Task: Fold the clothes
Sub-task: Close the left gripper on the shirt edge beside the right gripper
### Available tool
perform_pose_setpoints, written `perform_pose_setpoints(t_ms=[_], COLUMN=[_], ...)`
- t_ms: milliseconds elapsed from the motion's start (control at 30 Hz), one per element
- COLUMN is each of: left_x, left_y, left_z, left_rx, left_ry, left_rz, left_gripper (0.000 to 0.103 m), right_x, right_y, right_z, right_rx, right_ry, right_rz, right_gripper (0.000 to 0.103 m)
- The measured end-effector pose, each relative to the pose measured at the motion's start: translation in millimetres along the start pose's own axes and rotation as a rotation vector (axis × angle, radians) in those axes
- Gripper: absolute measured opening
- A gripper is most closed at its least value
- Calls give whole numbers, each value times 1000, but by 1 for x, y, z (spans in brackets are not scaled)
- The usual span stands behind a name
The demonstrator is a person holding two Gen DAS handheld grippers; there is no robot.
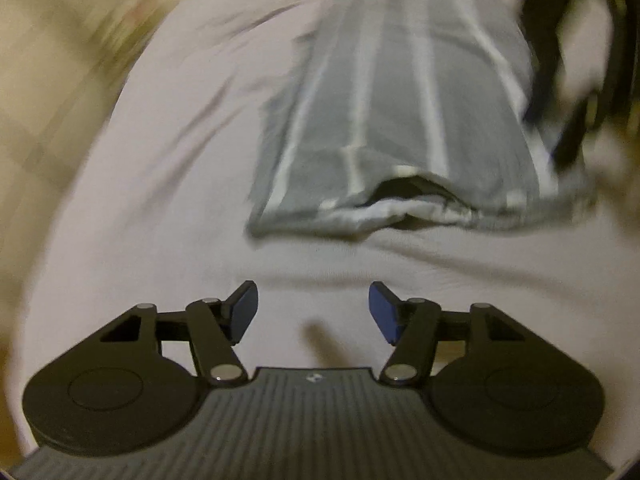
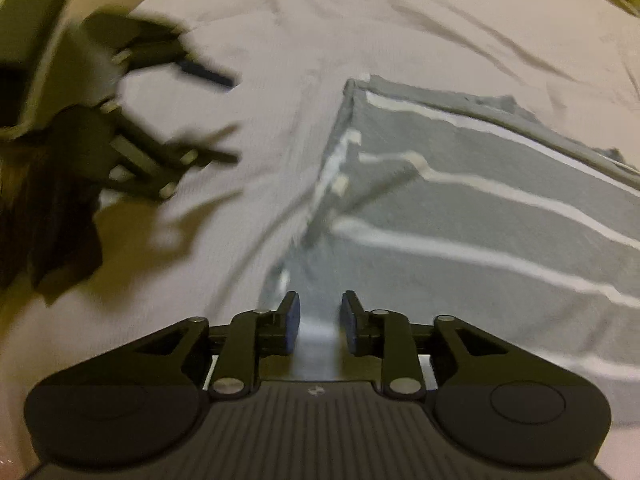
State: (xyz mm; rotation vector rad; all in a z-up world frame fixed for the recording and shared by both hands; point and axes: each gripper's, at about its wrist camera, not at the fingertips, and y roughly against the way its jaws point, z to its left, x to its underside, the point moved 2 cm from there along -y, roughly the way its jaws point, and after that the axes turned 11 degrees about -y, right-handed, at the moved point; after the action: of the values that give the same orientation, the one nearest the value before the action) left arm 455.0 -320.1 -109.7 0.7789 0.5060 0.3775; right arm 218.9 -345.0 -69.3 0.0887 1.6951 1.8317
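A grey garment with white stripes (image 1: 380, 120) lies folded into a long strip on the white sheet, its open hem facing my left gripper. My left gripper (image 1: 314, 312) hovers over bare sheet just short of that hem, open, with nothing between its fingers. In the right wrist view the same garment (image 2: 480, 220) spreads to the right. My right gripper (image 2: 320, 320) stands open over its near corner, grey cloth showing in the gap below the pads. The left gripper (image 2: 230, 118) appears blurred at the left, and the right gripper (image 1: 568, 80) is a dark blur at the top right.
The wrinkled white bed sheet (image 2: 320, 20) covers nearly the whole surface. The bed's edge curves down the left, with tan floor (image 1: 48, 80) beyond. A dark panel (image 2: 36, 8) stands at the top left, and a dark sleeve (image 2: 48, 232) hangs below the left gripper.
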Motion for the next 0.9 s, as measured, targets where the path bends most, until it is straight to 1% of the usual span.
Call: perform_pose_setpoints(t_ms=[67, 133, 200, 233, 333, 400, 433, 467, 500, 533, 567, 600, 633, 667, 700, 733, 767, 800, 900], left_x=[-5, -4, -5, -6, -11, -13, -15, -16, -16, -16, -18, -18, -19, -19, -20, -22, -23, -25, -32], left_y=[-15, -30, -46, -52, -70, -77, -80, -84, -86, -87, -87, -86, -85, -84, -83, -82, -81, -79, -70], left_z=[-15, -24, -27, -27, -27, -26, -26, -25, -23, -22, -22, -21, -20, -19, -17, -15, -13, -10, 1], left_rx=[-67, -103, -102, -105, -123, -110, -104, -98, -86, -75, -72, -69, -66, -63, -60, -57, -53, -52, -62], left_ry=[-251, -441, -541, -582, -659, -660, -660, -659, -640, -618, -604, -595, -586, -577, -568, -554, -541, -531, -492], left_rz=[-40, -83, -106, -120, -150, -148, -147, -145, -137, -127, -118, -115, -113, -110, -107, -104, -102, -99, -96], left_gripper=[57, 57, 53, 49, 43, 40, 34, 26, 22, 16, 11, 10, 8, 7, 6, 5, 4, 4, 4], right_x=[11, 20, 27, 29, 34, 36, 38, 41, 45, 47, 49, 50, 50, 48, 45, 43, 40, 36, 27], right_y=[5, 9, 11, 11, 7, 1, -2, -8, -14, -21, -27, -31, -32, -33, -32, -32, -31, -28, -9], right_z=[2, 4, 8, 12, 23, 35, 42, 50, 57, 61, 64, 66, 66, 65, 64, 63, 60, 57, 48], right_rx=[19, 32, 47, 55, 71, 83, 96, 121, 156, 178, 197, 210, 219, 223, 226, 228, 223, 218, 159], right_ry=[0, 2, 16, 39, 124, 201, 256, 326, 400, 451, 495, 526, 546, 550, 550, 550, 533, 509, 440], right_rz=[3, -1, -9, -18, -44, -59, -63, -67, -72, -74, -75, -83, -93, -101, -108, -115, -115, -120, -157], right_gripper=[42, 43, 48, 49, 49, 51, 54, 59, 59, 59, 58, 55, 52, 44, 32, 26, 7, 5, 4])
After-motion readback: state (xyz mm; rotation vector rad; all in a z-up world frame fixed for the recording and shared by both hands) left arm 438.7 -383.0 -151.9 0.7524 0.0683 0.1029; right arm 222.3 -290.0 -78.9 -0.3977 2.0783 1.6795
